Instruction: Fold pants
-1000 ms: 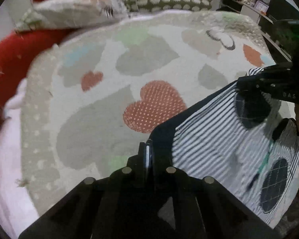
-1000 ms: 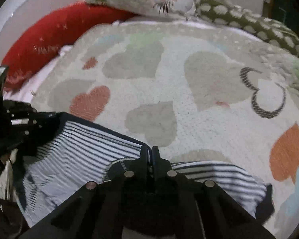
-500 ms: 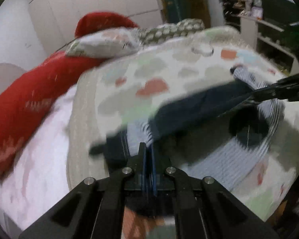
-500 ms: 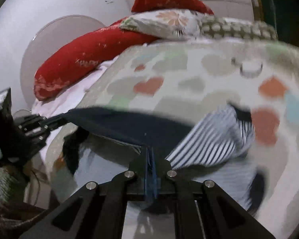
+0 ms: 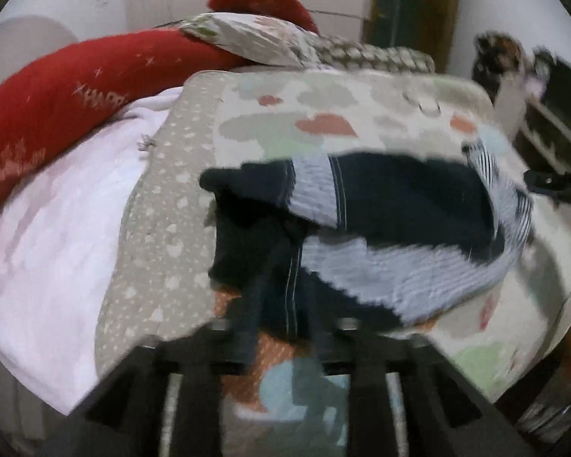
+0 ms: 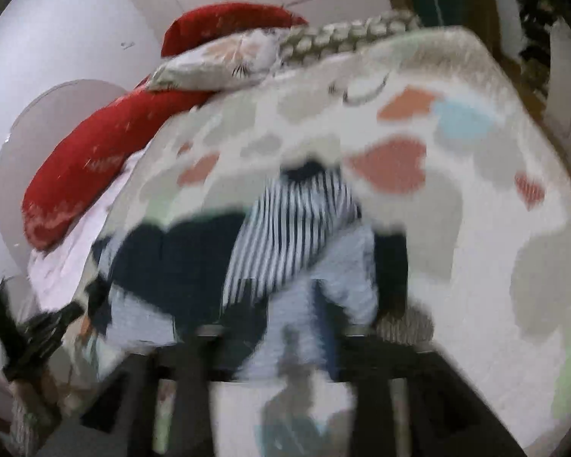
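The pants, navy with blue-white stripes, hang bunched in the air above the heart-patterned blanket. My left gripper is shut on a navy seam of the pants, its fingers blurred. The right gripper shows at the right edge, holding the striped end. In the right wrist view the pants drape from my right gripper, which is shut on the pale striped cloth. The left gripper shows at lower left, on the navy end. Both views are motion-blurred.
A red bolster and a patterned pillow lie at the bed's head. A pink-white sheet shows left of the blanket. Shelves with clutter stand to the right of the bed.
Both grippers have risen and pulled back, lifting the pants off the blanket. The pants went from lying flat to hanging bunched between the grippers.
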{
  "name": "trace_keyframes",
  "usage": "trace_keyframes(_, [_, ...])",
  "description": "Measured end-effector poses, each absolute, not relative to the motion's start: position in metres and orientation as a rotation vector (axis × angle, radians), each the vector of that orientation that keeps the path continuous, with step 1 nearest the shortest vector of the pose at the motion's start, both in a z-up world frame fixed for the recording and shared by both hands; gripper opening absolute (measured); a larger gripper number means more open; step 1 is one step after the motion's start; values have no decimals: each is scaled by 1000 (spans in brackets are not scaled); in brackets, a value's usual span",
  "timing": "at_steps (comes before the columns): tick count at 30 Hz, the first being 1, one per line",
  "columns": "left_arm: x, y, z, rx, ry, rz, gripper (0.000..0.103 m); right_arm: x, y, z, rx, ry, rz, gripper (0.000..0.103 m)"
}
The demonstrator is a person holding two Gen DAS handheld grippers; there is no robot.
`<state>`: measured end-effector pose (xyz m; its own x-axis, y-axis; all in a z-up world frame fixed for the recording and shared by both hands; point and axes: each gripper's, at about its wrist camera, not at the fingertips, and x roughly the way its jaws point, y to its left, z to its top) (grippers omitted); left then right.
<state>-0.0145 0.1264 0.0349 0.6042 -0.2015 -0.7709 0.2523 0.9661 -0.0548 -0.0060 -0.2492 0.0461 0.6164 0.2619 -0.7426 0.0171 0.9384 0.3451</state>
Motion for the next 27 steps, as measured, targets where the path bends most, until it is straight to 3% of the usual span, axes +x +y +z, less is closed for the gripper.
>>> trace_keyframes(1, [-14,127,36,31,884,-257,50,5,-243,51,312,887,128,62])
trace_keyframes(6, [5,122,39,-40,908,-241,52,76,-202,39,88,945,-71,61])
trace_keyframes(7, [5,121,40,-37,907,-229,52,85,-198,31,81,972,-71,42])
trace_keyframes(8, [5,121,42,-36,906,-223,52,96,-194,20,83,1015,-71,3])
trace_keyframes(16, [0,162,60,-257,874,-201,54,14,-254,47,364,870,-1,3])
trace_keyframes(20, [8,186,52,-409,909,-157,70,-35,-291,33,487,853,-9,3])
trace_keyframes(23, [24,197,35,-579,985,-166,77,-50,-315,7,577,886,-20,3])
trace_keyframes(27, [60,183,19,-647,1067,-204,77,-55,-325,-14,672,897,-15,3])
